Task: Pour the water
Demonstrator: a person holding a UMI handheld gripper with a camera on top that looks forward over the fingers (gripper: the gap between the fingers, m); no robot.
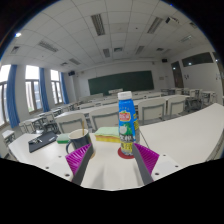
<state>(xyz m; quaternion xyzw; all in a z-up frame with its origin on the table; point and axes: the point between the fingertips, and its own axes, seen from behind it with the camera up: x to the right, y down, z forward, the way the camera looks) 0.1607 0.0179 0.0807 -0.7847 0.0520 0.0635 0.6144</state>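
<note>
A tall bottle [126,122] with a blue cap and a green and white label stands upright on a small red disc [123,155] on a white table [112,170]. My gripper [113,149] is open, its magenta pads [80,157] spread wide over the table. The bottle stands between the fingertips, closer to the right finger, with a gap on the left side. A low green and yellow object [77,136] lies just beyond the left finger; I cannot tell what it is.
This is a classroom with rows of desks and chairs beyond the table. A green blackboard [120,82] is on the far wall and windows [30,88] on the left. A dark object [42,140] lies on a desk at the left.
</note>
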